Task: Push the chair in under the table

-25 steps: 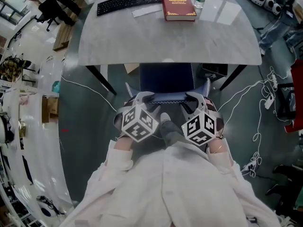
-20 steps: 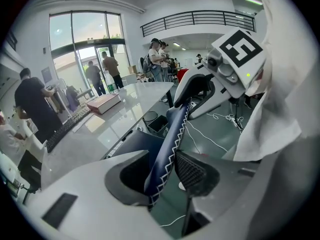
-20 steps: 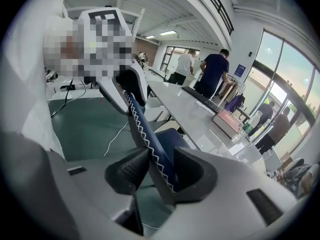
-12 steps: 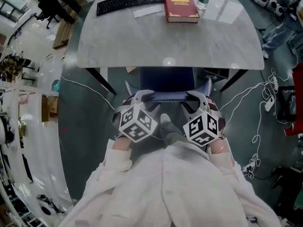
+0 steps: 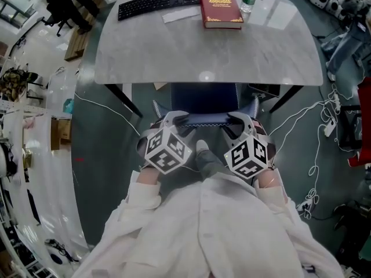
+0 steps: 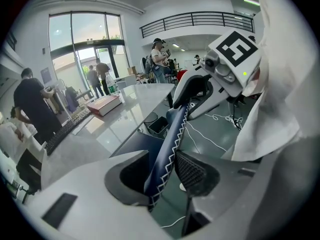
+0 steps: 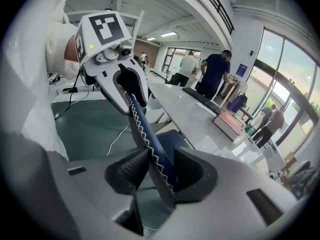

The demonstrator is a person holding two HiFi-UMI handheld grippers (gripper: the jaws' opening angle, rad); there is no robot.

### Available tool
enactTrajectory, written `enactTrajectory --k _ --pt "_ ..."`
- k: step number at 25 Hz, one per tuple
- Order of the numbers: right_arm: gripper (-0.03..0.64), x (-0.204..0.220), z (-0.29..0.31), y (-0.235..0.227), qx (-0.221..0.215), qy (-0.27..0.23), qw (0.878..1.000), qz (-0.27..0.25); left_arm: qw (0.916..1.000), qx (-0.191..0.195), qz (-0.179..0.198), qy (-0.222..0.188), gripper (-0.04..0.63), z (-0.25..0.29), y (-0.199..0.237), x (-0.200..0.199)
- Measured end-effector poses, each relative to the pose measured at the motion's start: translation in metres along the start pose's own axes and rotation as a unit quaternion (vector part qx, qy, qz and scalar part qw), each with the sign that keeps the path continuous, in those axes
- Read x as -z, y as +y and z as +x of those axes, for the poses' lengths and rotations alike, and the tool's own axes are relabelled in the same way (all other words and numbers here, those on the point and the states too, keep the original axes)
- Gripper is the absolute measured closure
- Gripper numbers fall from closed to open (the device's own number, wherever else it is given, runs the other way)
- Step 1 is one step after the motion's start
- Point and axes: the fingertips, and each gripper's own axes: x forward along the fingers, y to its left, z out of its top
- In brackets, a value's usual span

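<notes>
Head view first: the left gripper (image 5: 174, 119) and the right gripper (image 5: 239, 120) are both clamped on the top edge of the chair (image 5: 204, 97), one near each upper corner of the backrest. The navy seat runs on ahead of the jaws and is already mostly under the table (image 5: 174, 57). The keyboard (image 5: 157, 2) and red book (image 5: 221, 7) sit well beyond the fingertips, at the far edge.

Over to the left gripper view: the textured pads pinch the stitched navy backrest, which stands straight up between the jaws. The other gripper bites the same edge further along.

Right gripper view: same story mirrored, with the padded edge squeezed between the pads and the tabletop off past the fingertips.

My read on handling: the padding looks soft and will give under the pads, though the back itself should be stiff enough to carry a push. It's a fairly heavy chair, likely to drag on the floor. The two-corner hold suits it, keeping the push straight. The thin upholstered rim could slip, so firm, even pressure matters.
</notes>
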Motion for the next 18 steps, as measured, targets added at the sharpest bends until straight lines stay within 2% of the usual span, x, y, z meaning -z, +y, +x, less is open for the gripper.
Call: enactTrajectory --k 12,15,18 --pt "0.454 0.006 -0.002 0.010 -0.003 0.003 1.000 0.003 0.9999 0.014 -0.002 0.002 0.428 0.002 -0.008 0.007" --pt "0.454 0.006 -0.002 0.013 -0.008 0.004 1.000 0.003 0.9990 0.031 -0.032 -0.006 0.361 0.003 -0.005 0.011" --pt "0.454 0.008 -0.001 0.014 -0.006 0.005 1.000 0.003 0.9993 0.032 -0.018 -0.002 0.351 0.005 -0.005 0.011"
